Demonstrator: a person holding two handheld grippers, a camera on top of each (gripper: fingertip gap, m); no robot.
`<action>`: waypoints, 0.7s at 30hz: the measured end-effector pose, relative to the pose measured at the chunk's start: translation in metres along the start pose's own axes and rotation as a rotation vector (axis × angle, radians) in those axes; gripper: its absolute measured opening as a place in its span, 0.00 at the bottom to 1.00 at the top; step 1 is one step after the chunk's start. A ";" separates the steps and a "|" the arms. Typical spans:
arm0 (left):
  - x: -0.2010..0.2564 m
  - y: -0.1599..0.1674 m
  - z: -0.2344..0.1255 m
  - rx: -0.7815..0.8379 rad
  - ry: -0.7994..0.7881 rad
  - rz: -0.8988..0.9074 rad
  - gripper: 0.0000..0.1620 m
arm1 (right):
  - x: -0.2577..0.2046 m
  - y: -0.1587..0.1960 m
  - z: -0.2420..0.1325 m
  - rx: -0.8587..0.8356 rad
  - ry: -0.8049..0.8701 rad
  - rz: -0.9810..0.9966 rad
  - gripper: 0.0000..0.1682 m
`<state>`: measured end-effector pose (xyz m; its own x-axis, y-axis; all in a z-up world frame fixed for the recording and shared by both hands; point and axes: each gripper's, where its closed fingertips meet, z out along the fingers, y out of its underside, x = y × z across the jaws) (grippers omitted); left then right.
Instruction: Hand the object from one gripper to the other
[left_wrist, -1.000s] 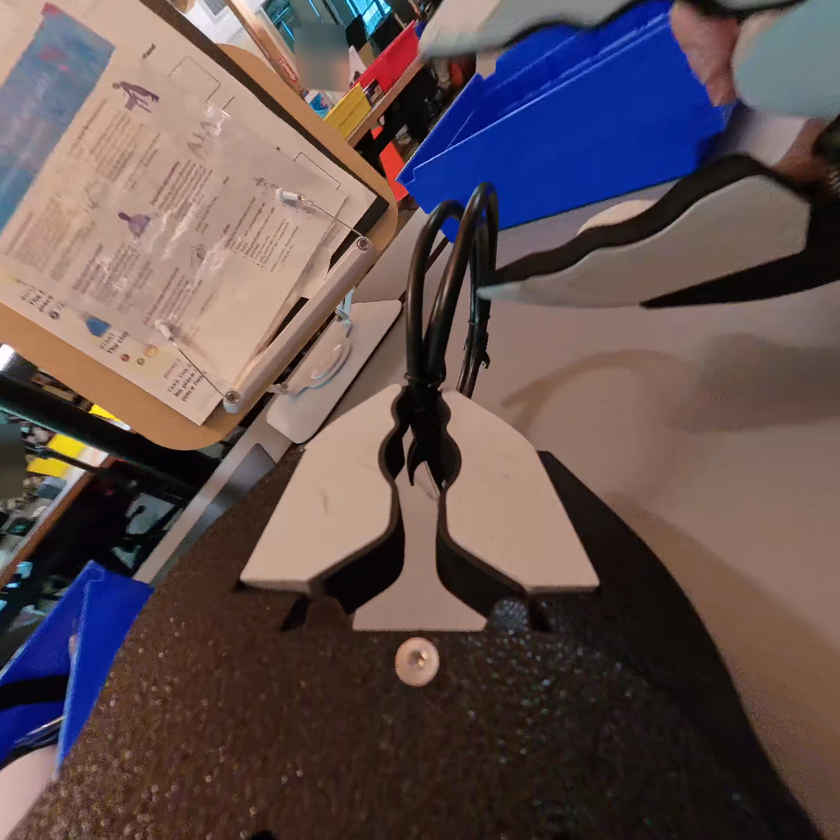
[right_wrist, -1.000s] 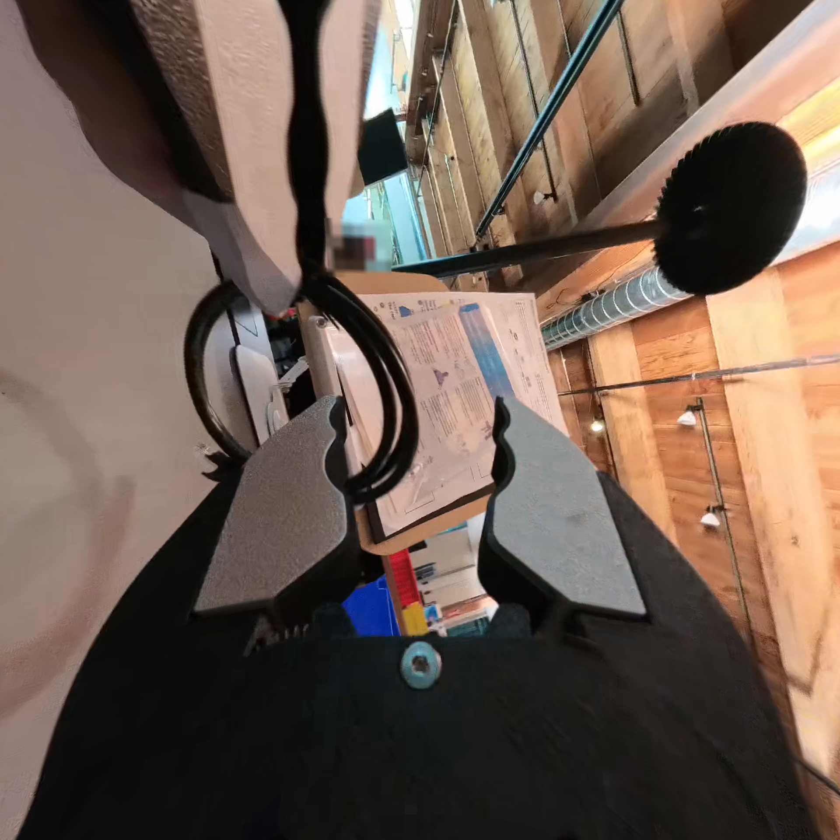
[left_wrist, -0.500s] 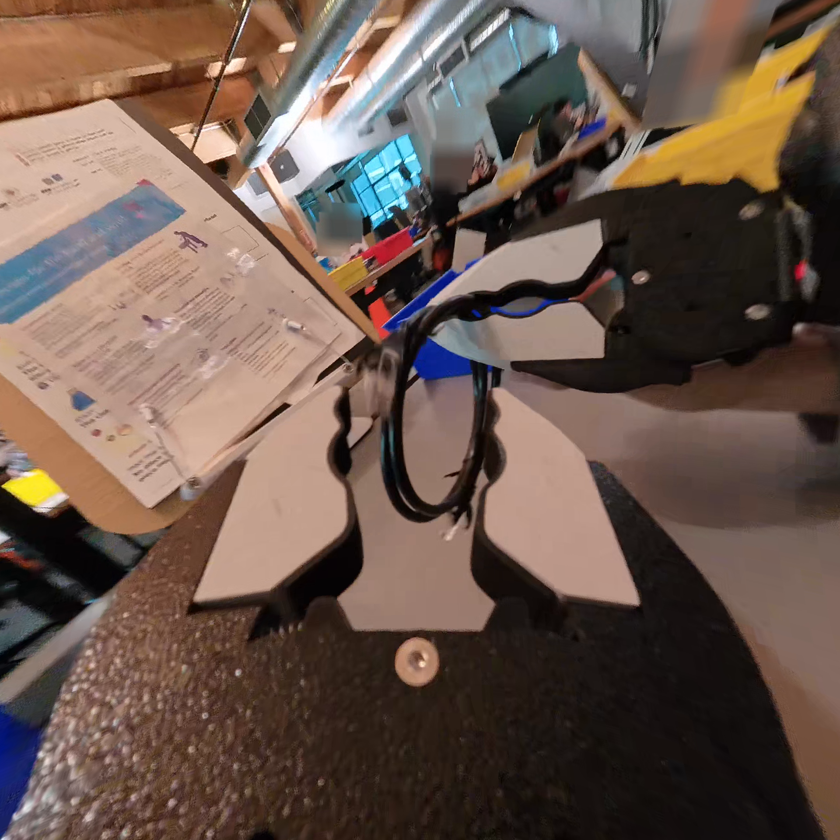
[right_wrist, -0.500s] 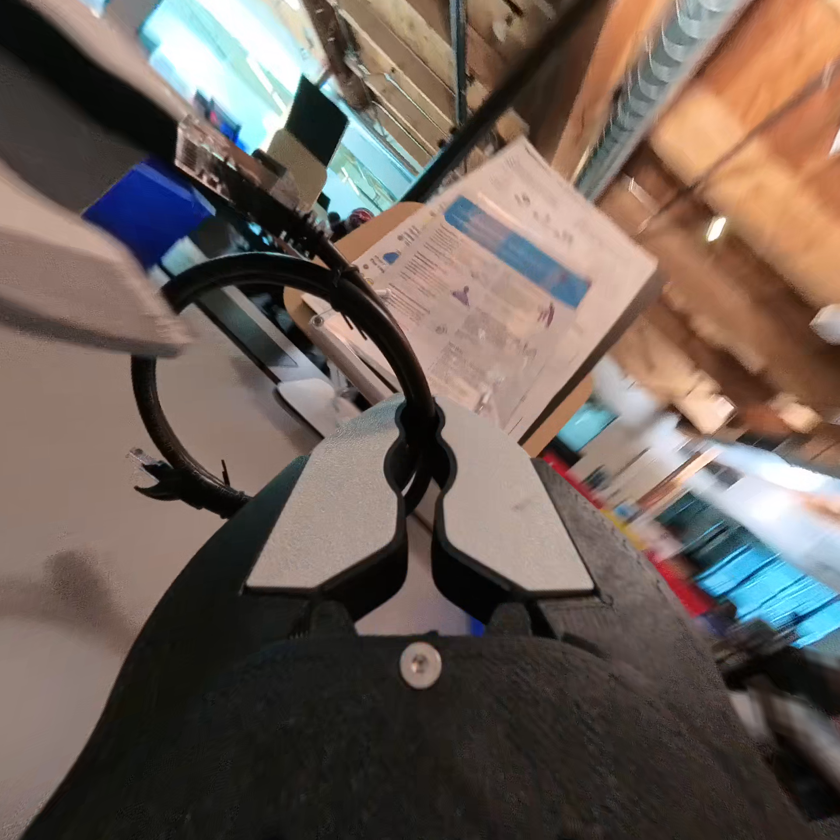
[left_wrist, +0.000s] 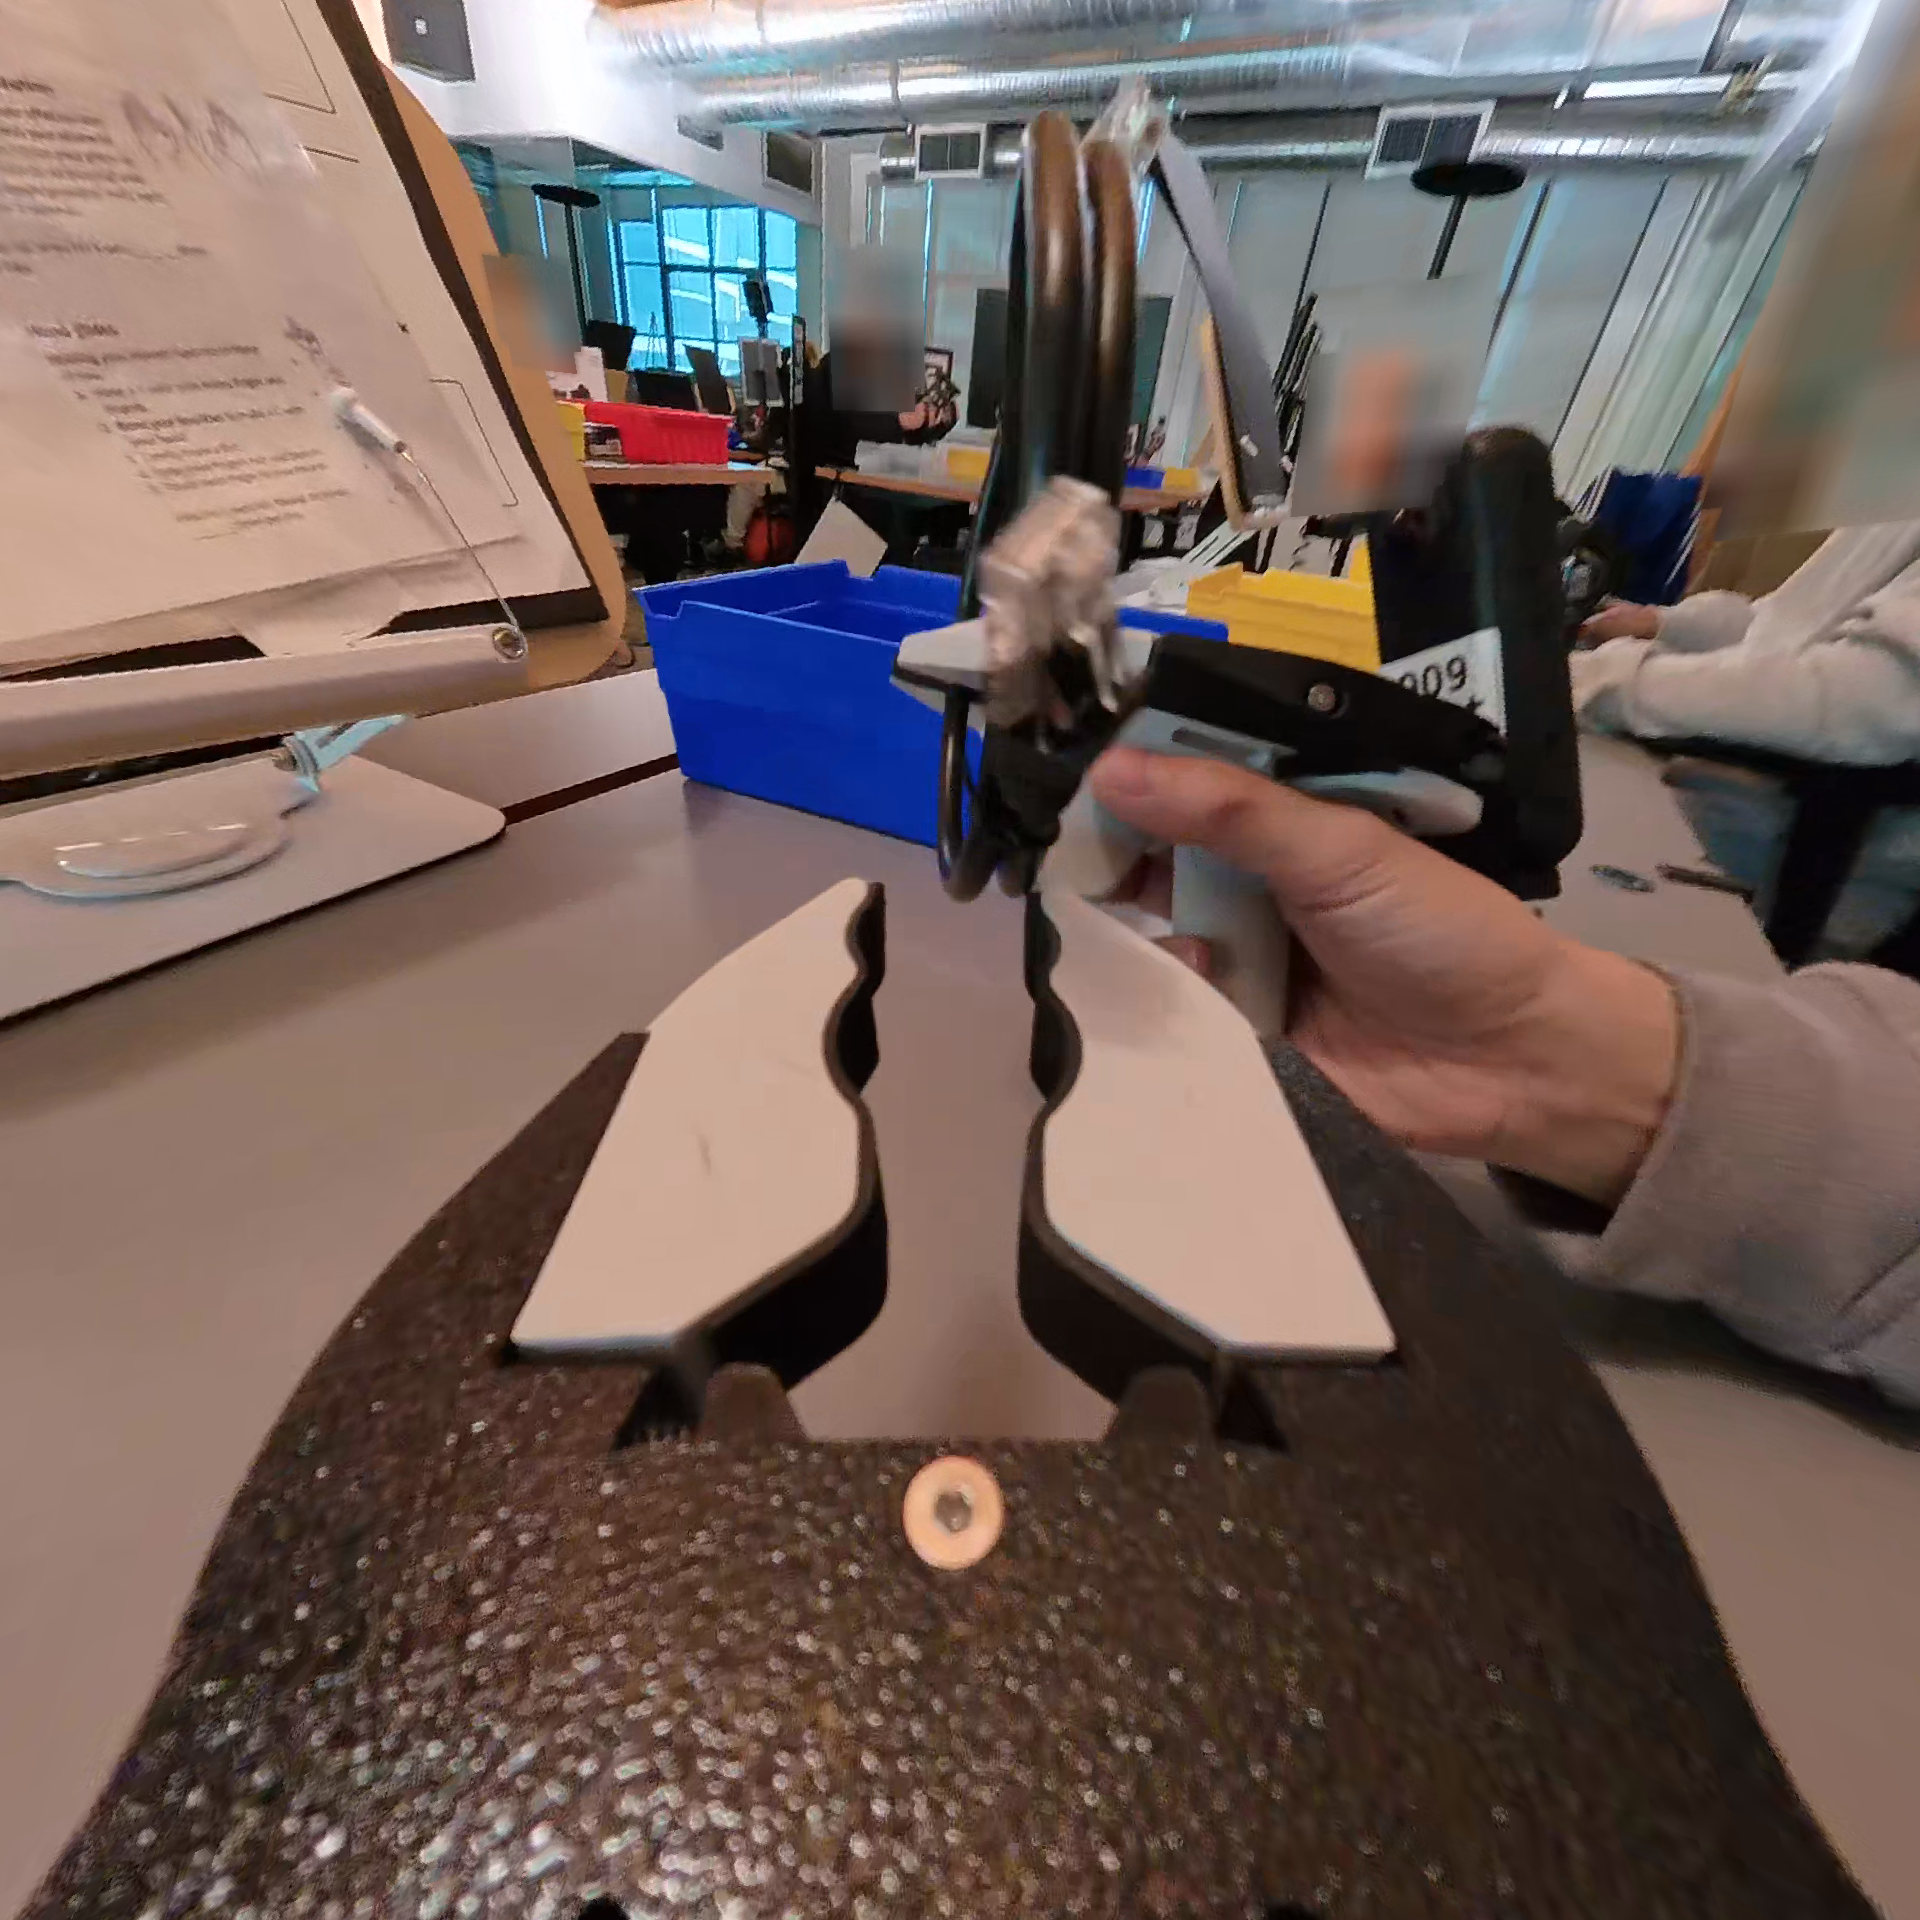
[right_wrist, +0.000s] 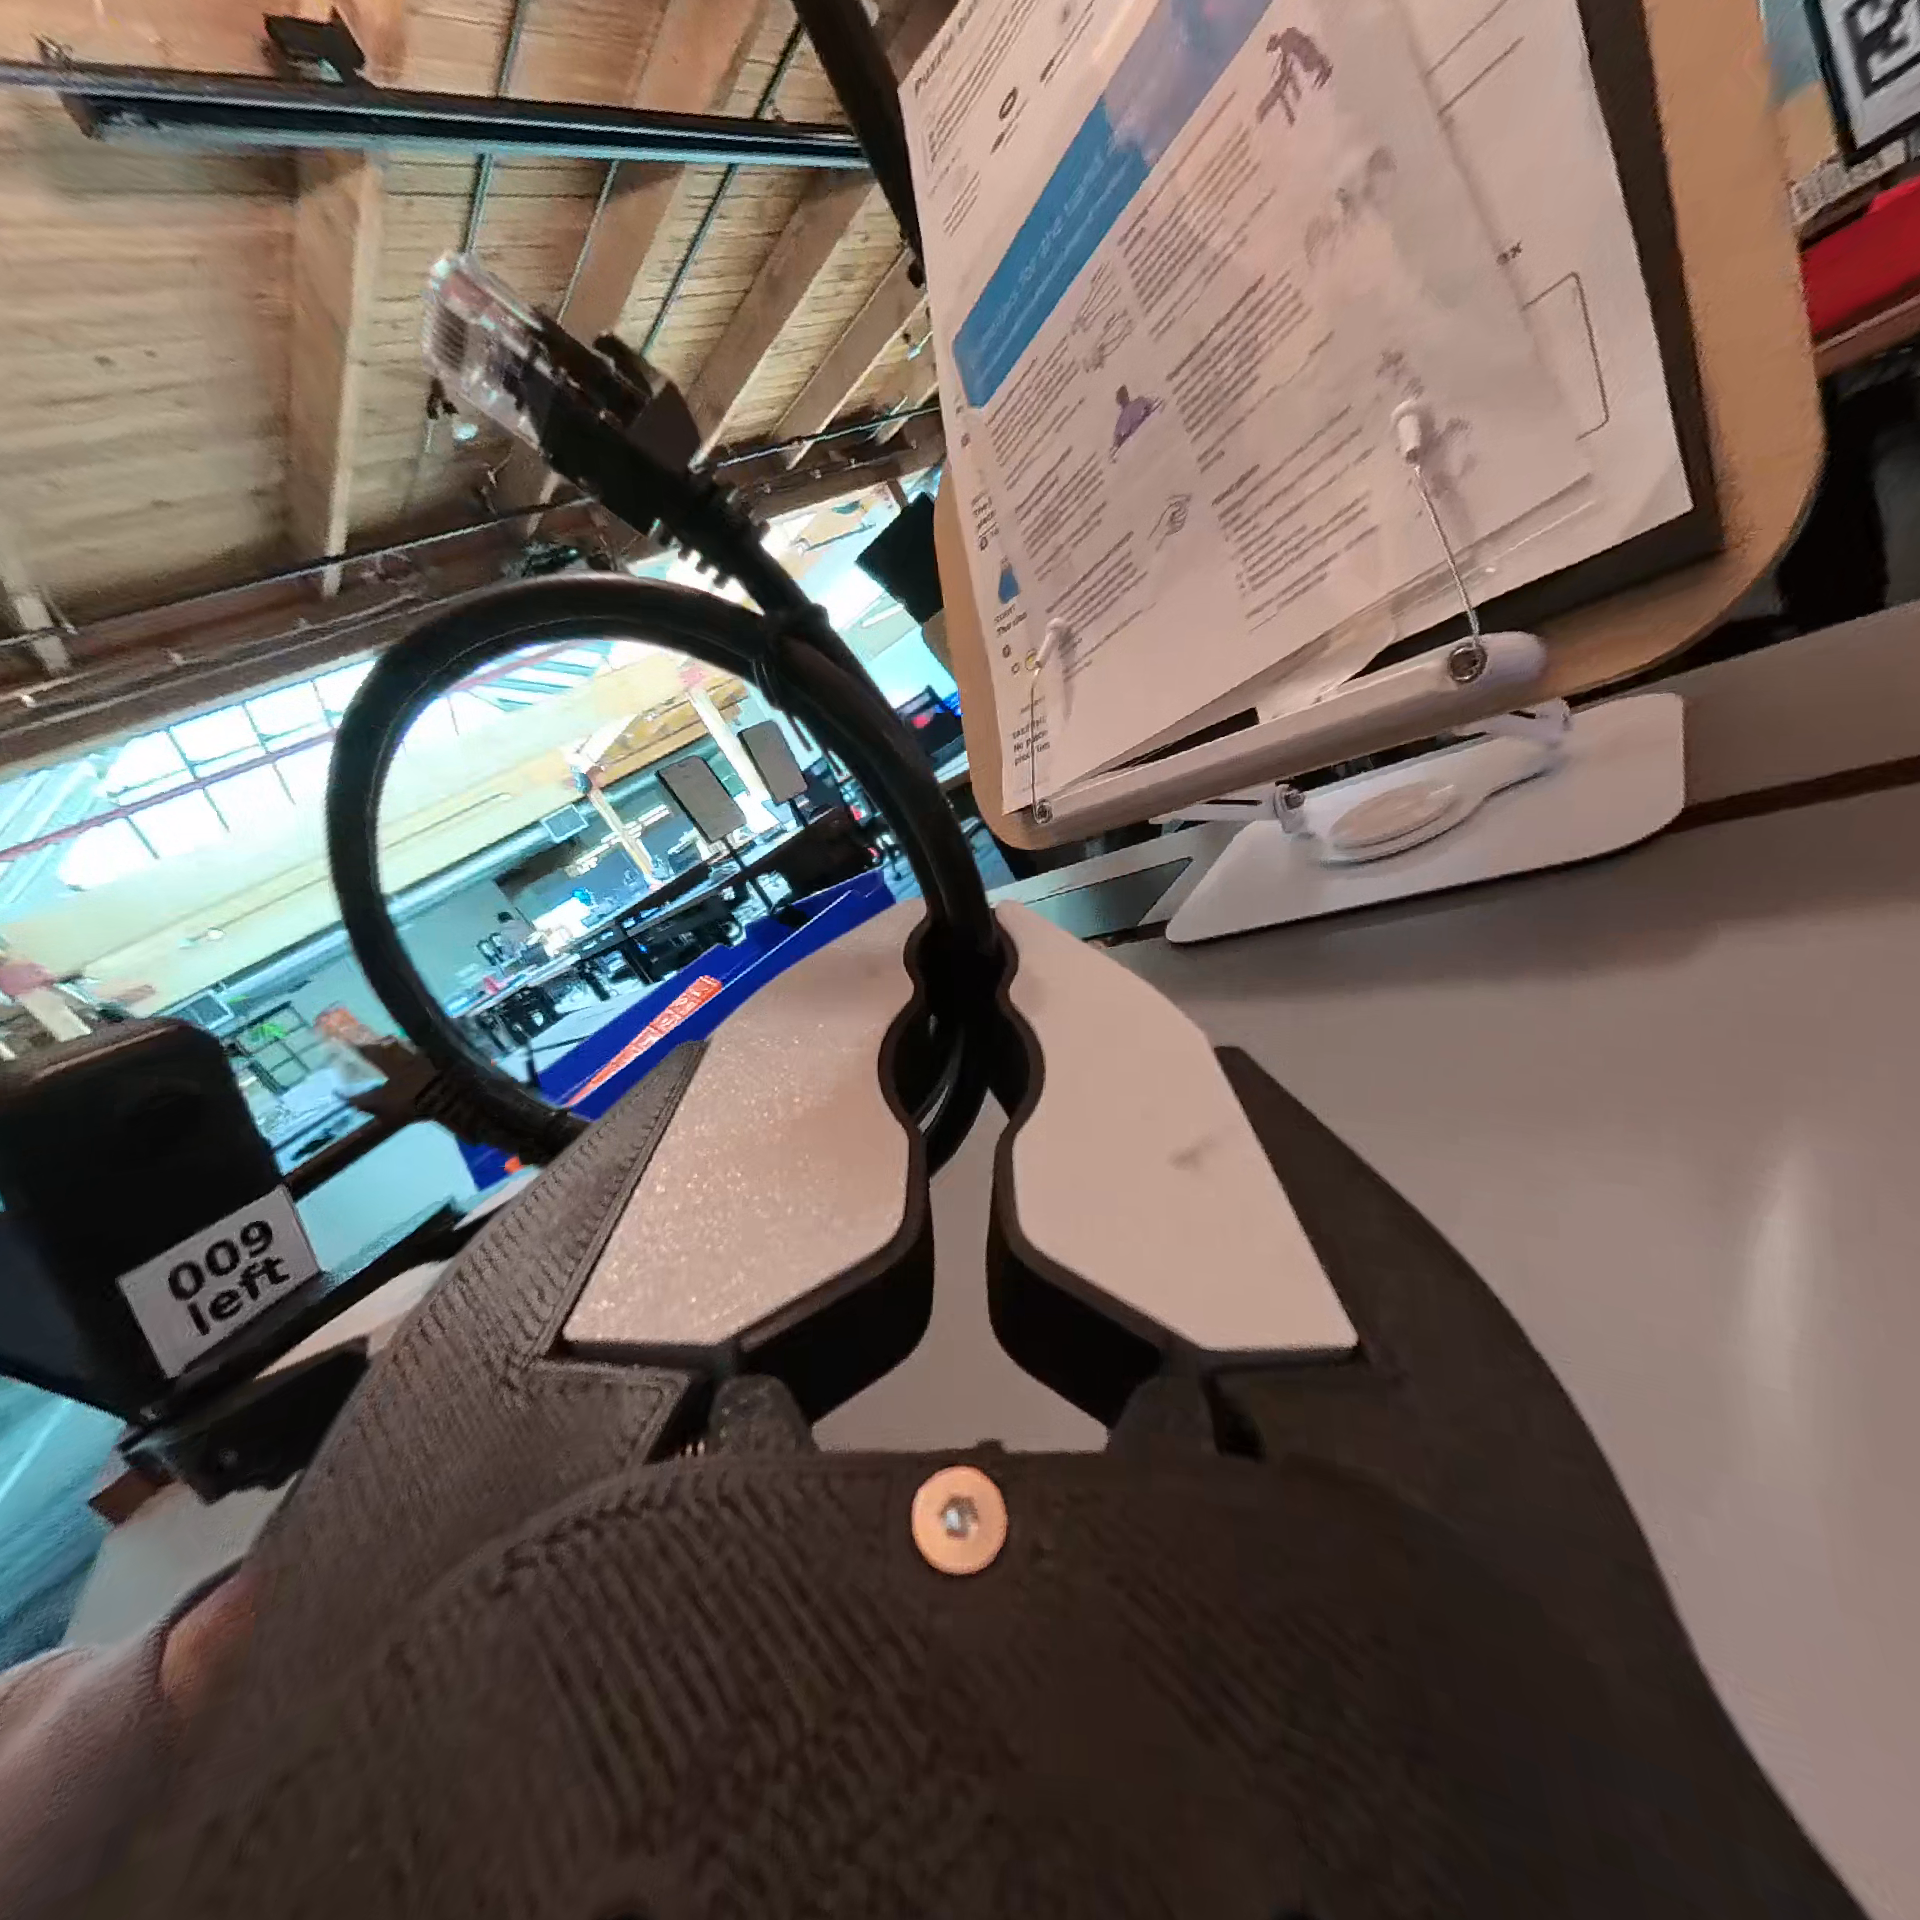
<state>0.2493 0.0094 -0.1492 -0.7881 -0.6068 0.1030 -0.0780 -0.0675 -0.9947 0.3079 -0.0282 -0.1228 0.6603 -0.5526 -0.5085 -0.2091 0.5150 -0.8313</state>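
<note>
Cable coil (right_wrist: 665, 790) pinched in right gripper (right_wrist: 961, 997) at coil's 4 o'clock, aloft. Left gripper (left_wrist: 956, 935) parted narrowly, empty. Risk: single-strand pinch, springy loop twisting free, dropping to table (left_wrist: 312, 1091).

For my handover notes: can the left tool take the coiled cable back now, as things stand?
Probably yes. The left tool is open and empty, the cable hangs just ahead, nothing between; but the right tool is shut on it.
</note>
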 end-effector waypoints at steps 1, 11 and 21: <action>0.000 -0.002 -0.001 0.015 0.009 -0.007 0.10 | 0.000 0.001 0.000 0.000 -0.004 0.013 0.03; 0.015 -0.009 -0.002 0.099 0.082 0.011 0.17 | 0.002 0.008 0.000 -0.008 -0.019 0.138 0.03; 0.000 -0.010 -0.004 0.114 -0.036 0.049 0.08 | -0.002 0.022 0.004 -0.040 -0.042 0.186 0.03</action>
<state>0.2478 0.0129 -0.1388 -0.7664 -0.6398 0.0567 0.0313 -0.1253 -0.9916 0.3050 -0.0138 -0.1390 0.6366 -0.4221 -0.6454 -0.3585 0.5790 -0.7323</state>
